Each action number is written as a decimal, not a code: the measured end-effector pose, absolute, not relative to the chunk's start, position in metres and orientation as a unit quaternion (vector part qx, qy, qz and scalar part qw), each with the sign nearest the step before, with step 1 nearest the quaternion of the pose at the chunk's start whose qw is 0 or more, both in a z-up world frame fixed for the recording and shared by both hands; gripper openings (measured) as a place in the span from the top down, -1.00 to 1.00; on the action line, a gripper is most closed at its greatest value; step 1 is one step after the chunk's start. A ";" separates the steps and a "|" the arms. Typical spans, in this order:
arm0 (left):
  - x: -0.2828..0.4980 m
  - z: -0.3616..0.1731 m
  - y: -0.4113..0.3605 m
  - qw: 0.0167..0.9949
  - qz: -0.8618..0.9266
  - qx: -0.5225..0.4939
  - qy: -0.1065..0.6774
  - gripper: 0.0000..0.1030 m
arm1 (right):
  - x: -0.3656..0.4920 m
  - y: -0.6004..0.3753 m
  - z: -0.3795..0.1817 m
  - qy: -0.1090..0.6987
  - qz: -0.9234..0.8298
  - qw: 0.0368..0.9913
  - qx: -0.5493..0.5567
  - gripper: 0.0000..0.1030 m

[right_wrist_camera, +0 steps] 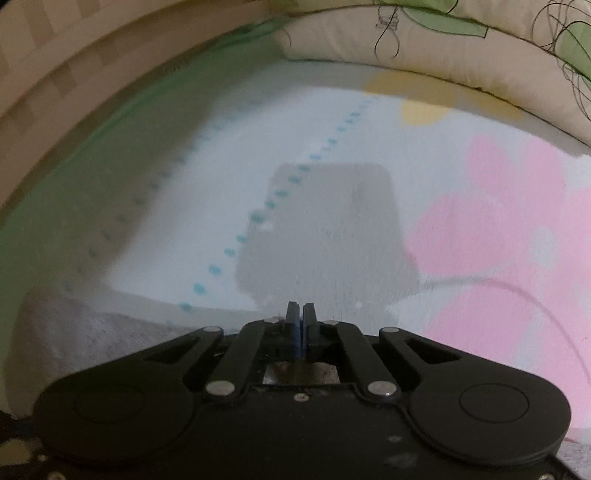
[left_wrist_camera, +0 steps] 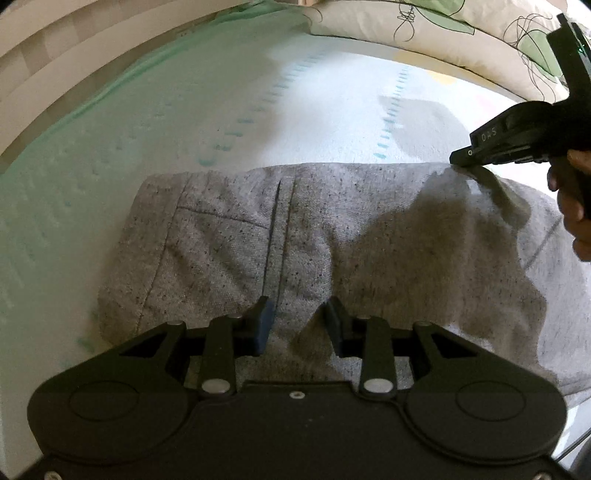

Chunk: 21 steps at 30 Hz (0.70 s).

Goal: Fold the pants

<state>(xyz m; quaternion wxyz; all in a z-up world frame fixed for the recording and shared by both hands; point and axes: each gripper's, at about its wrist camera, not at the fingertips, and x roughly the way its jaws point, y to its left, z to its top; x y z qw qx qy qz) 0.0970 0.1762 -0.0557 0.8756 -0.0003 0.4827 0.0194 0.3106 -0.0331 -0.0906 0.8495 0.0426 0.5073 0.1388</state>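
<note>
Grey speckled pants (left_wrist_camera: 229, 236) lie folded on a white and green bed cover (left_wrist_camera: 177, 110). My left gripper (left_wrist_camera: 300, 315) hovers over their near middle, beside a dark seam, with its jaws apart and only flat cloth below them. At the right of the left wrist view, my right gripper (left_wrist_camera: 461, 157) pinches the pants' far edge, and the cloth rises in a small peak to its tip. In the right wrist view the right gripper (right_wrist_camera: 301, 314) has its blue pads (right_wrist_camera: 295, 332) pressed together. A strip of the pants (right_wrist_camera: 74, 332) shows at lower left.
A cream pillow (left_wrist_camera: 443, 26) with green leaf print lies along the back, seen too in the right wrist view (right_wrist_camera: 443, 40). A beige headboard (left_wrist_camera: 55, 55) curves along the left. A hand (left_wrist_camera: 570, 214) grips the right tool. Pink flower print (right_wrist_camera: 498, 240) and a thin cord (right_wrist_camera: 535, 295) lie right.
</note>
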 end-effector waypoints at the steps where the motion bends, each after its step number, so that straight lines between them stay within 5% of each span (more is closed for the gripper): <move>1: 0.096 -0.053 0.175 0.874 0.020 0.000 0.485 0.14 | 0.308 -0.035 -0.086 0.499 0.130 0.855 0.049 0.74; 2: 0.096 -0.049 0.176 0.874 0.020 -0.001 0.486 0.15 | 0.305 -0.039 -0.080 0.494 0.123 0.859 0.061 0.62; 10: 0.080 -0.029 0.144 0.882 -0.021 0.014 0.470 0.17 | 0.233 -0.078 -0.024 0.473 0.121 0.870 0.071 0.61; 21: 0.067 -0.060 0.113 0.842 -0.070 0.047 0.533 0.14 | 0.143 -0.075 -0.074 0.614 0.084 0.784 0.038 0.56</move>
